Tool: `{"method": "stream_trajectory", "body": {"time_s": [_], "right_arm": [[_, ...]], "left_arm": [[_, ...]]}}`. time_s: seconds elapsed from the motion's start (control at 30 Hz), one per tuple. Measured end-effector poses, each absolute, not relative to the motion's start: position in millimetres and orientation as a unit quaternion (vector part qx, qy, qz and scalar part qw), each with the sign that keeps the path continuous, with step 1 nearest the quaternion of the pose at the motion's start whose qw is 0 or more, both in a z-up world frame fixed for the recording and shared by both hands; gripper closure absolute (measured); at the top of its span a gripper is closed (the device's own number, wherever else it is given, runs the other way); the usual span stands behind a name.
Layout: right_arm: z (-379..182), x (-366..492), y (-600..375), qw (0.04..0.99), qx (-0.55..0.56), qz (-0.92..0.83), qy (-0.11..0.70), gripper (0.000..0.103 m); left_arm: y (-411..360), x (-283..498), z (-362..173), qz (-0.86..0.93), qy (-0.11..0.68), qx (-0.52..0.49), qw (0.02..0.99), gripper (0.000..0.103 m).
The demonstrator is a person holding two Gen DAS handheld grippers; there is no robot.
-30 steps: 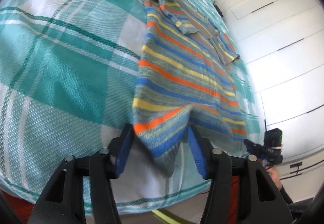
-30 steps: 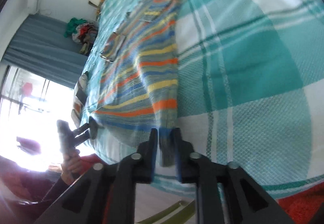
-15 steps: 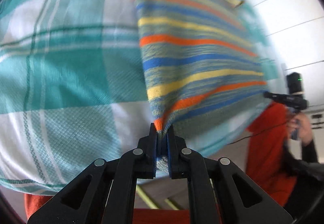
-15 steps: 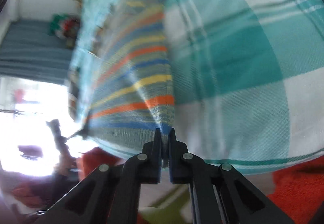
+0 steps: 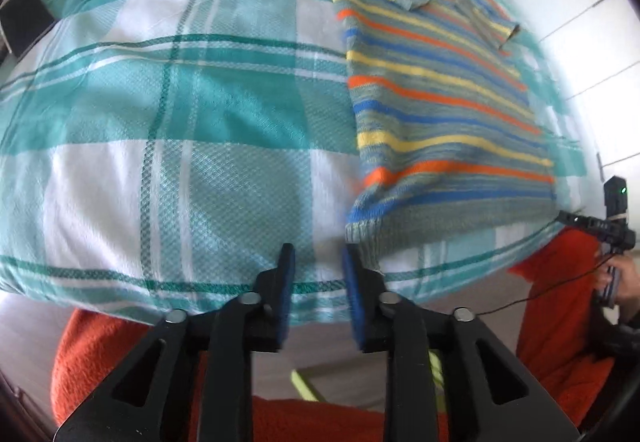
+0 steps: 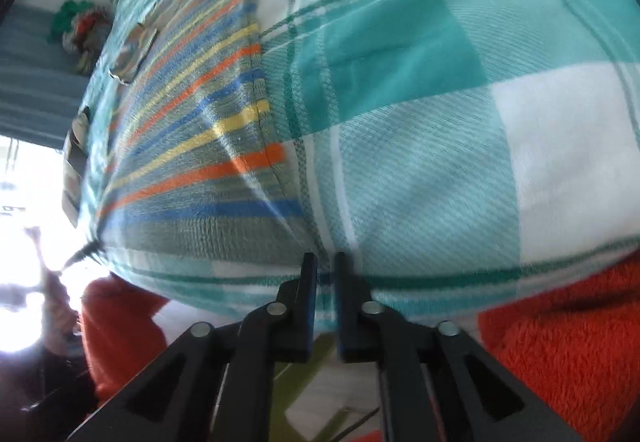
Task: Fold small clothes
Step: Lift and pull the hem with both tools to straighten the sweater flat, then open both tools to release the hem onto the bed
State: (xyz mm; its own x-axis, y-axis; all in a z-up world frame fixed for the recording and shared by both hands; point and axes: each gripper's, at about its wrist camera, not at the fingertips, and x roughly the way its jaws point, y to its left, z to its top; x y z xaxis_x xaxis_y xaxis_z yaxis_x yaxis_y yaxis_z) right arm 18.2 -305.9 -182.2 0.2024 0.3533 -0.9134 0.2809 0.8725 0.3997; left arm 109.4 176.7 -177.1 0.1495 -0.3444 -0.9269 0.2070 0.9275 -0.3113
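A small knitted sweater (image 5: 436, 114) with orange, yellow and blue stripes lies flat on the teal plaid bedspread (image 5: 180, 114), hem toward the bed's near edge. My left gripper (image 5: 318, 258) hovers at the hem's left corner. Its jaws are opening and nothing is between them; the corner lies just right of the right finger. In the right wrist view the sweater (image 6: 208, 162) spreads to the left. My right gripper (image 6: 326, 262) is at its lower right corner, jaws opening with a narrow gap and only bedspread (image 6: 440, 122) behind it.
An orange-red fleece (image 5: 132, 354) lies below the bed's edge. White cupboard doors (image 5: 592, 22) stand beyond the bed. A hand with the other gripper (image 5: 612, 230) shows at the right. A pile of clothes (image 6: 76, 30) sits by a grey curtain, beside window glare.
Both grippers were shut on the sweater's hem corners half a second ago and have let go. The hem now lies on the bed, and both grippers have drawn back toward the edge.
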Motion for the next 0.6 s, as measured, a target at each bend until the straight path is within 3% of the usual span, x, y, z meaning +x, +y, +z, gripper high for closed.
{"method": "stream_trajectory", "body": {"time_s": [0.03,0.07,0.17,0.2,0.23,0.27,0.3,0.47,0.6], "right_arm": [[-174,15,-308,0.743,0.251,0.024,0.620,0.076],[-171,13,-310,0.753,0.250,0.026,0.608,0.068],[-167,19,-314,0.769,0.276,0.040,0.575,0.068],[-172,22,-314,0.768,0.285,0.042,0.572,0.068],[-181,27,-311,0.764,0.296,0.048,0.572,0.068],[-191,32,-307,0.754,0.301,0.058,0.581,0.076],[-194,30,-304,0.748,0.291,0.068,0.592,0.098],[-172,24,-295,0.768,0.204,0.030,0.607,0.099],[-194,29,-292,0.759,0.185,0.000,0.624,0.100]], "left_arm": [[179,108,-175,-0.182,0.615,-0.067,0.764,0.047],[180,109,-173,-0.179,0.606,-0.080,0.771,0.040],[173,119,-191,-0.178,0.606,-0.126,0.765,0.041],[167,122,-195,-0.180,0.607,-0.131,0.763,0.050],[157,123,-199,-0.186,0.608,-0.125,0.762,0.075],[146,118,-198,-0.194,0.613,-0.113,0.758,0.096],[137,116,-197,-0.191,0.616,-0.091,0.758,0.098],[113,105,-184,-0.127,0.603,-0.011,0.787,0.099],[90,105,-198,-0.097,0.601,0.053,0.792,0.098]]}}
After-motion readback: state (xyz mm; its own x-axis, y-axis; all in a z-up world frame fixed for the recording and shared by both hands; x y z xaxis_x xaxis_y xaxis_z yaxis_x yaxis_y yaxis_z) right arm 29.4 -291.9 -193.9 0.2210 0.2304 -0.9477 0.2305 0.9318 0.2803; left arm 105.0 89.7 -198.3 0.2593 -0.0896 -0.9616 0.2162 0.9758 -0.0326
